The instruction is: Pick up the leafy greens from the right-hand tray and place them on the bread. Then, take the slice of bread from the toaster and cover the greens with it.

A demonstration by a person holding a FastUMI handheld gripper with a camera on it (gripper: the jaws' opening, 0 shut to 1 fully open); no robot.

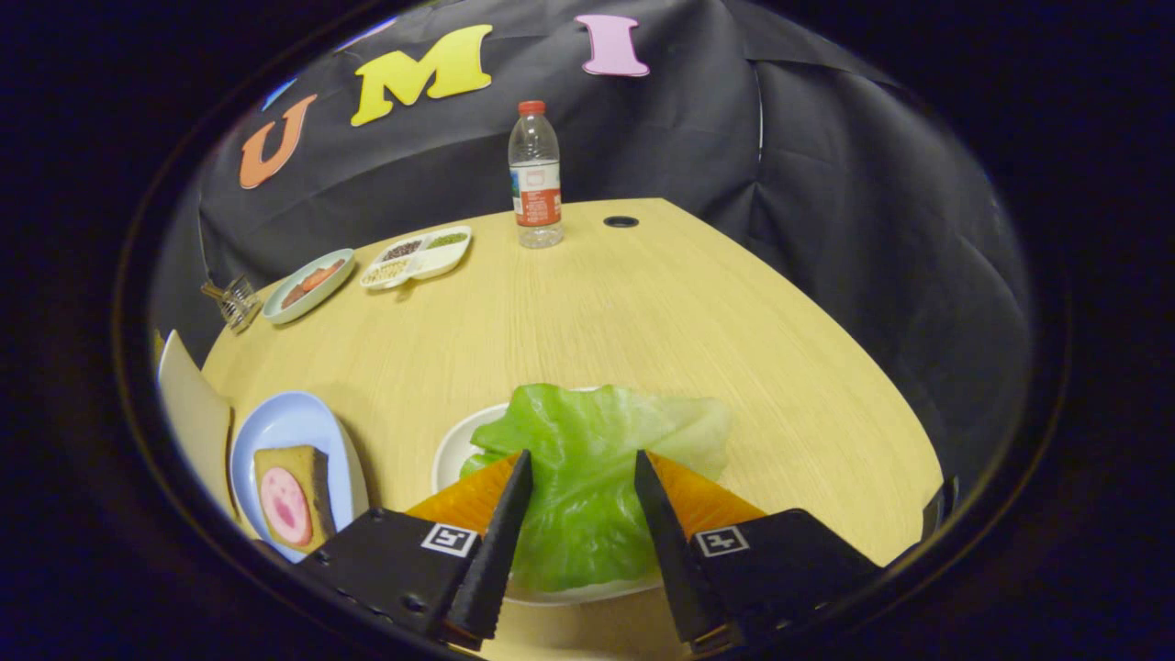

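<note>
A large green lettuce leaf [597,431] lies on a white tray [450,454] close in front of me. My gripper [583,461] is low over it and open. The middle of the leaf lies between the two fingers, and its sides spread out past them and under them. Left of the tray sits a pale blue plate [275,422] with a slice of bread [289,500] topped by a pink round of meat. A white boxy object [193,413] stands just left of that plate, partly cut off.
On the wooden table [643,321], far back, stand a clear water bottle [535,174], a white divided dish [418,255] of seeds and an oval plate [307,285] of food. A metal rack [234,298] sits at the far left edge. A cable hole [621,221] lies beside the bottle.
</note>
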